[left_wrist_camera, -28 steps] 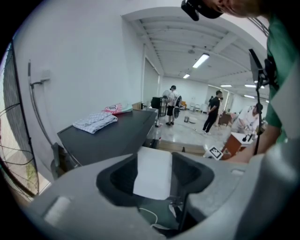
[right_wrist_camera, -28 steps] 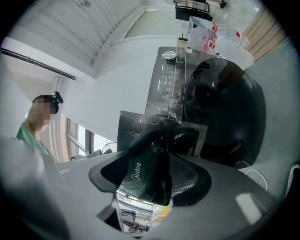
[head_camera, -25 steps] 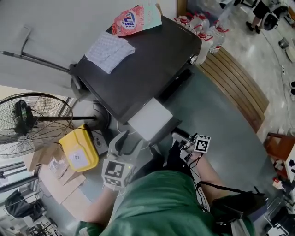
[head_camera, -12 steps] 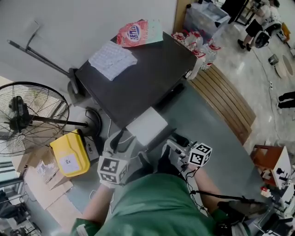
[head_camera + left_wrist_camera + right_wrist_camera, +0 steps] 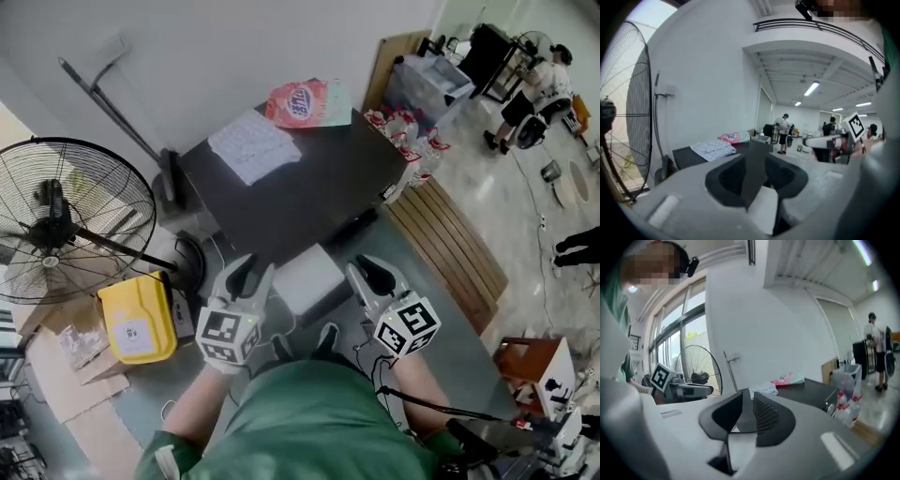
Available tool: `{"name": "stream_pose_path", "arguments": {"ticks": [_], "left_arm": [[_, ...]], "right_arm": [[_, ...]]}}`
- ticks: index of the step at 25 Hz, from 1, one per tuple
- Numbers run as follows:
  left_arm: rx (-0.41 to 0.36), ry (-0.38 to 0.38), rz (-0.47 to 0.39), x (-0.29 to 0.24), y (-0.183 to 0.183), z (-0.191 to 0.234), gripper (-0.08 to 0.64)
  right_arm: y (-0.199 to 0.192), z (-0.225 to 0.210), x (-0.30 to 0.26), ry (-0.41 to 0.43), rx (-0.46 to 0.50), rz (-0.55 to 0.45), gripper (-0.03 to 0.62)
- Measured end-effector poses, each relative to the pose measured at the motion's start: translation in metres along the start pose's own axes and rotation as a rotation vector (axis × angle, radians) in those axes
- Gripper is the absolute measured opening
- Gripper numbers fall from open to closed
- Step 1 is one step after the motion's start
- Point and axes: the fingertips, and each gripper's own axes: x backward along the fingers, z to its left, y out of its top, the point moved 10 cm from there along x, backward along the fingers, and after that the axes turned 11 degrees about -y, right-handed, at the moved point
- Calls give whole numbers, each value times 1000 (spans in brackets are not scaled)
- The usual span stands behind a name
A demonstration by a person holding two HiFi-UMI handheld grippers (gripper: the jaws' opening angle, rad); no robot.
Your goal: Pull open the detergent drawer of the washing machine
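The washing machine (image 5: 319, 183) has a dark top. Its white detergent drawer (image 5: 307, 274) sticks out from the front toward me. My left gripper (image 5: 246, 277) hangs just left of the drawer and my right gripper (image 5: 372, 275) just right of it, neither touching it. Both point roughly level over the machine. In the left gripper view the jaws (image 5: 754, 173) are closing with a gap and nothing between them. The right gripper view shows its jaws (image 5: 747, 411) closing to a narrow gap, also with nothing in it.
A folded cloth (image 5: 253, 145) and a pink detergent bag (image 5: 305, 101) lie on the machine top. A large floor fan (image 5: 56, 220) and a yellow container (image 5: 136, 319) stand at the left. A wooden slatted bench (image 5: 450, 244) and bottles (image 5: 412, 136) are at the right, with people beyond.
Both grippers have risen from low beside the drawer to level with the machine top. The right one has rolled over, its marker cube now facing up. Both pairs of jaws have narrowed.
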Motion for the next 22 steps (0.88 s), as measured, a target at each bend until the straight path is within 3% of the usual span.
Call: {"name": "stream_pose_path", "arguments": {"ticks": [3,12,22], "left_arm": [[-23,21,-80,5,24,4,86],[-99,23,-190,17,69,-1,-2],[-160,30,-245,30,93,-6,-2]], "right_arm": [[32,14,-1,8,98,-77,74],[93,40,6,-87,199,-245,74],[98,48,9,-145,264,-288,74]]}}
